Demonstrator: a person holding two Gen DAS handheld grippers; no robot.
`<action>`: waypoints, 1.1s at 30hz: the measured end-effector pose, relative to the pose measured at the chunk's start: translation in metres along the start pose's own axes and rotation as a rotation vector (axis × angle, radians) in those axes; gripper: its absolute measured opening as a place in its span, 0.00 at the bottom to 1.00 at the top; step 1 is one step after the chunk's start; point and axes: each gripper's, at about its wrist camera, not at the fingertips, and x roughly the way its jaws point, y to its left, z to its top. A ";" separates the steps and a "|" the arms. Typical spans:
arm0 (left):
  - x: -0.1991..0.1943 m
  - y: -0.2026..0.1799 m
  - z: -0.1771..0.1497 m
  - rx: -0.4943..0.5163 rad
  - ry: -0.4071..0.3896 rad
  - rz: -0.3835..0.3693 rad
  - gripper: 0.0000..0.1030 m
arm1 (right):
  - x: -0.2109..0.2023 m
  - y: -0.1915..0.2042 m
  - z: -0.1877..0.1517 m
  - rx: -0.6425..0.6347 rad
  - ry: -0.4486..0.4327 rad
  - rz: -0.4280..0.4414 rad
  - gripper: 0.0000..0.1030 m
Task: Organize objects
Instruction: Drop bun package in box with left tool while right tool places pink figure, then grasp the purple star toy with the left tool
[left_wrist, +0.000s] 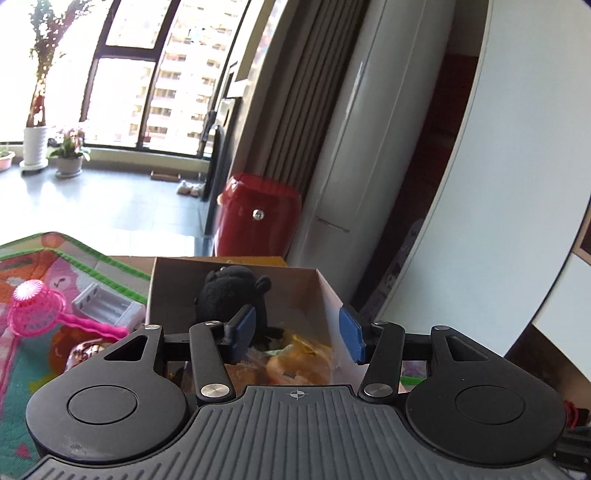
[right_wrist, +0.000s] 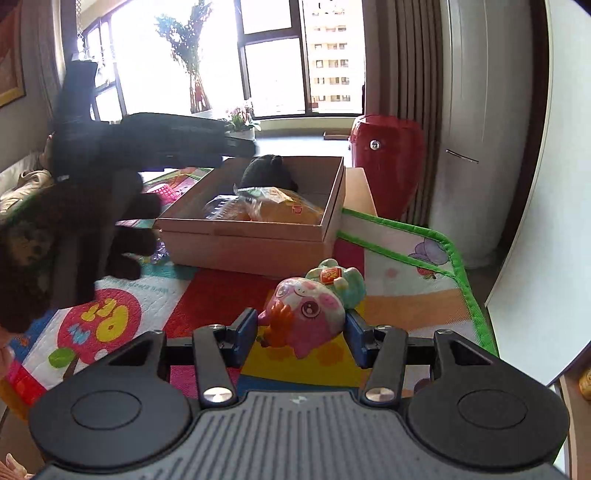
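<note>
A cardboard box (left_wrist: 184, 291) (right_wrist: 258, 236) stands on the colourful play mat (right_wrist: 221, 295). It holds a black plush toy (left_wrist: 229, 291) (right_wrist: 266, 171) and orange packaged items (left_wrist: 295, 363) (right_wrist: 280, 212). My left gripper (left_wrist: 297, 334) is open and empty, held over the box above the packages. My right gripper (right_wrist: 301, 334) has its blue pads on either side of a pink and green cartoon toy (right_wrist: 314, 310) lying on the mat in front of the box. Whether the pads press it is unclear.
A pink plastic scoop (left_wrist: 37, 310), a white tray (left_wrist: 107, 304) and a shiny round item (left_wrist: 86, 352) lie on the mat left of the box. A red bin (left_wrist: 258, 218) (right_wrist: 388, 155) stands behind. A dark sleeve (right_wrist: 92, 206) fills the right view's left side.
</note>
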 end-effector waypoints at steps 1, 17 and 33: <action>-0.013 0.006 -0.003 0.011 0.002 -0.008 0.53 | 0.002 0.000 0.005 0.001 -0.002 0.000 0.49; -0.087 0.136 -0.060 -0.132 0.127 0.218 0.53 | 0.111 0.009 0.170 0.011 -0.066 -0.033 0.87; 0.005 0.175 -0.025 -0.311 0.124 0.152 0.53 | 0.070 0.044 0.022 -0.019 -0.064 -0.074 1.00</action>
